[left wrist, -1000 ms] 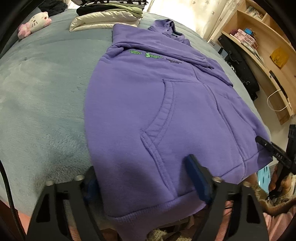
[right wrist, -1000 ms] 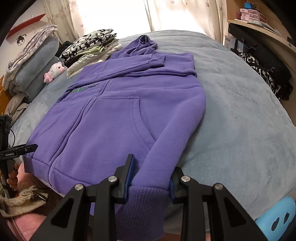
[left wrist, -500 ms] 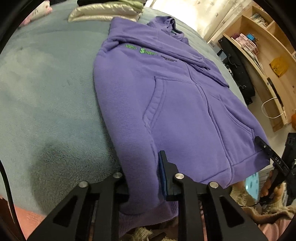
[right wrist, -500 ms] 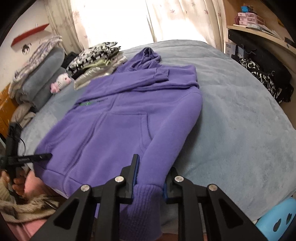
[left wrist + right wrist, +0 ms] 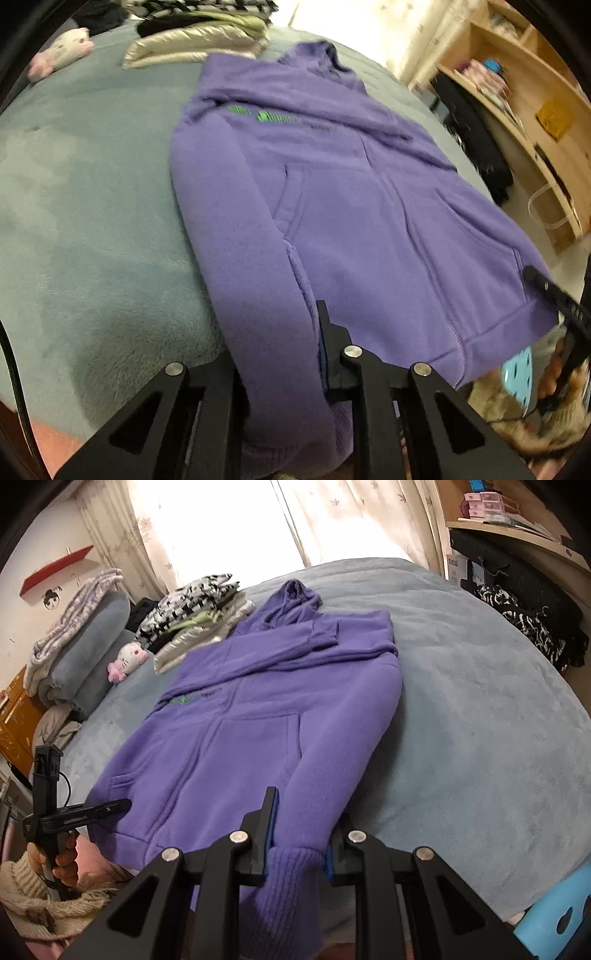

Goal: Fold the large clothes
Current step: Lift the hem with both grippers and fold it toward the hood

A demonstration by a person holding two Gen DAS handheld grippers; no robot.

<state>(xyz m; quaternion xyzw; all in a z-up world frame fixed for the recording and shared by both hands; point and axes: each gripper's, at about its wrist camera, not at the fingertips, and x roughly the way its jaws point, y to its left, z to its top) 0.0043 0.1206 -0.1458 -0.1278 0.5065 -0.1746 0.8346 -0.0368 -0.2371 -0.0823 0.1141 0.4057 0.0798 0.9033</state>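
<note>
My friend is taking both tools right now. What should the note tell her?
Left tool: shut on the purple hoodie at its near left hem corner.
Right tool: shut on the hoodie's ribbed cuff at the near right side.
Hoodie lies face up on the grey bed, one sleeve already folded across the chest.
Left to do: likely fold the bottom up toward the hood.

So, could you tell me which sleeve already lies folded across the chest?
The purple hoodie's far sleeve, crossing below the hood.

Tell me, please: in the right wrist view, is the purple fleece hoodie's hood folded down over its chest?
No, the hood of the purple fleece hoodie lies stretched away beyond the collar, on the grey-blue blanket.
</note>
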